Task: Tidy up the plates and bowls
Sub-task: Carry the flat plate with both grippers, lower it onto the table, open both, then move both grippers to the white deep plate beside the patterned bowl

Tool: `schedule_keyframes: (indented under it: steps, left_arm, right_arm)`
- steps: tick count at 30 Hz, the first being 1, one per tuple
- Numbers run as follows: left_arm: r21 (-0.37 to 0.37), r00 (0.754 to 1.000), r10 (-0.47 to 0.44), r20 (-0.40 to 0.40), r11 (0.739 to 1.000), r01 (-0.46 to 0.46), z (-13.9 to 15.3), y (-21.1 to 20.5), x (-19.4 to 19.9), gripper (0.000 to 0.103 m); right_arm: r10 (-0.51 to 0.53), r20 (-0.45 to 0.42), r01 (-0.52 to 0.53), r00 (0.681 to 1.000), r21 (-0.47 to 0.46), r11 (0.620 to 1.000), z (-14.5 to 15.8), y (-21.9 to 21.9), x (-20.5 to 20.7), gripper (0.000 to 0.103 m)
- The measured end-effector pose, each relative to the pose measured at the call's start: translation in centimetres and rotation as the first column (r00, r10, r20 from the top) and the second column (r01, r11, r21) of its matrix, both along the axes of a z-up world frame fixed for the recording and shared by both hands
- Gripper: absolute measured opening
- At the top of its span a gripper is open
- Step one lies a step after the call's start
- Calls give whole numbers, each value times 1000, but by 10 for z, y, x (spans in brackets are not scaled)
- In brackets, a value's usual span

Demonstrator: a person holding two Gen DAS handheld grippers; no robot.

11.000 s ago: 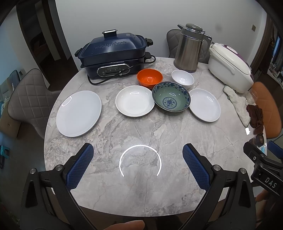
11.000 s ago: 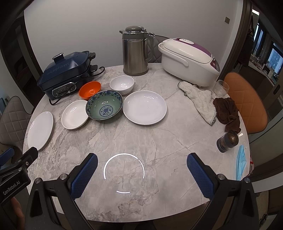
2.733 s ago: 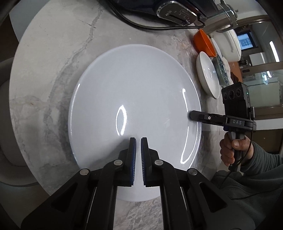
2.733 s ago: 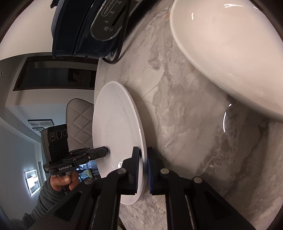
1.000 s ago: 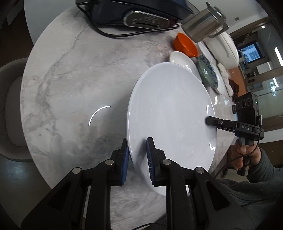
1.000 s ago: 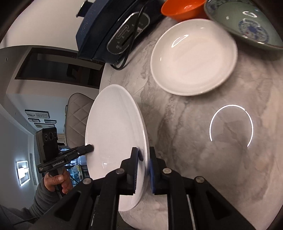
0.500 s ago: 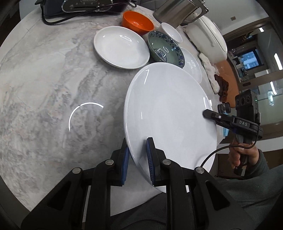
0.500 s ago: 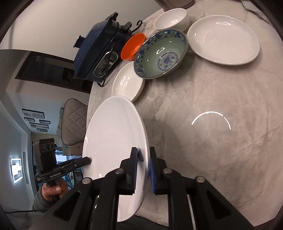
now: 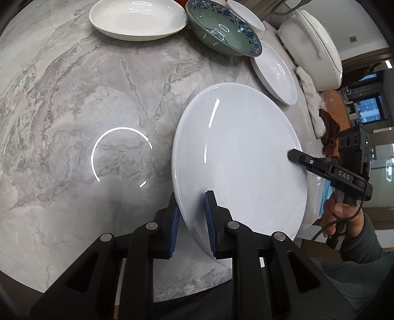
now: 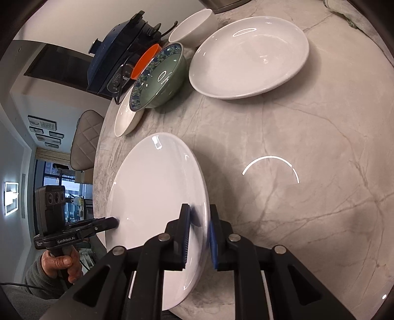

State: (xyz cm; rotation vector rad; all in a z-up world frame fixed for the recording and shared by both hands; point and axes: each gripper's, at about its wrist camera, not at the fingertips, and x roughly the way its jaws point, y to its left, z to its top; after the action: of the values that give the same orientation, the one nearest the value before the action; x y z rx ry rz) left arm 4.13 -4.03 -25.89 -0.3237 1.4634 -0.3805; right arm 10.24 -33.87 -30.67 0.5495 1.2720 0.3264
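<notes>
Currently we hold the large white plate [image 9: 236, 157] between both claws, clear of the counter [image 9: 73, 98] and tilted, its face turned toward the left wrist camera. The left claw [image 9: 190, 216] pinches the near rim, one blue pad [image 9: 210, 221] on the upper face and the other under the plate. The right claw [image 10: 199, 236] pinches the opposite rim in the same way — one pad above, one below. In the left wrist view the right claw shows as a black finger tip resting on the far edge, with the person's hand [image 9: 341, 216] gripping its handle.

We judge the plate to be rigid, glazed ceramic: moderately heavy for its thickness, smooth, and breakable if it strikes the stone top. The glaze offers little friction, so the ribbed pads carry the load only while they press squarely on the rim. A wide flat plate levers hard on a single pinch; two holds on opposite edges share the weight and stop it swinging.

Take hold at the rim only, where the profile is thin enough for the pads to close over. The centre offers nothing to grip.

Farther back on the counter stand the remaining pieces: a shallow white dish [image 9: 138, 21], a green patterned bowl [image 9: 221, 32], a second white plate [image 9: 275, 73], a small white bowl [image 10: 194, 27] and an orange bowl [image 10: 145, 60]. We set the large plate down level — not edge first — since a rim impact is the likeliest way to chip it.
</notes>
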Motion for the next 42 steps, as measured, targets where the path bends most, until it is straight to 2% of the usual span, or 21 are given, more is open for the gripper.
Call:
schedule_keyframes:
  steps: [4,11,16,20,21,22,23,24,25,27,30,32,34,36,38,40,42]
  left_arm:
    - [10,1000,-14,-4,1000,14,-9,-1,10,19]
    - [7,998,-51,-24,999,51,-31,-14,18,19]
    - [-25,998,-62,-32,998,61,-46,-13,18,19]
    - [-50,998,-61,-34,997,60,-47,-5,23,20]
    - [-59,998,-50,-30,997,49,-44,0,23,24]
    - [-65,999,-39,-18,997,38,-39,5,24,38]
    - [-72,1000,-27,0,997,27,-33,9,25,50]
    - [-81,1000,-14,20,997,16,-27,13,24,75]
    - [-100,999,-2,41,995,6,-20,21,24,87]
    - [-163,999,14,50,987,-6,-9,27,23,91]
    - [-270,995,51,90,962,-25,6,29,25,96]
    - [-331,982,108,153,942,-52,20,27,27,96]
    - [-355,974,125,190,934,-50,33,19,33,97]
    - [-330,977,91,195,944,-22,42,2,45,97]
    - [-319,981,58,187,948,5,48,-16,57,97]
    - [-266,983,22,182,963,28,53,-34,65,97]
    - [-174,987,3,162,984,26,54,-53,71,97]
  right_arm:
    - [19,24,-18,1000,-27,999,-5,-1,2,17]
    - [24,8,-23,1000,-85,996,-17,3,-5,19]
    - [12,38,-7,999,-120,993,-15,8,-10,20]
    - [33,52,-23,998,-183,983,-12,19,-9,21]
    - [39,55,-27,998,-209,978,-11,21,-10,23]
    - [41,59,-27,997,-223,974,-9,22,-12,24]
    - [29,66,-14,997,-226,974,-6,20,-16,31]
    - [4,82,13,997,-215,977,-1,17,-21,45]
    - [-27,103,47,994,-199,979,5,12,-28,53]
    - [-110,126,128,986,-152,980,16,1,-43,88]
    - [-235,116,241,965,-33,970,28,-12,-66,96]
    - [-268,88,270,959,-11,963,32,-11,-76,100]
    - [-283,70,284,956,-4,959,34,-7,-82,100]
    - [-305,61,303,951,37,952,38,-5,-83,100]
    - [-313,56,311,948,39,949,45,-6,-77,98]
    - [-296,48,295,954,28,955,54,-11,-62,92]
    - [-269,33,269,963,2,963,65,-23,-41,75]
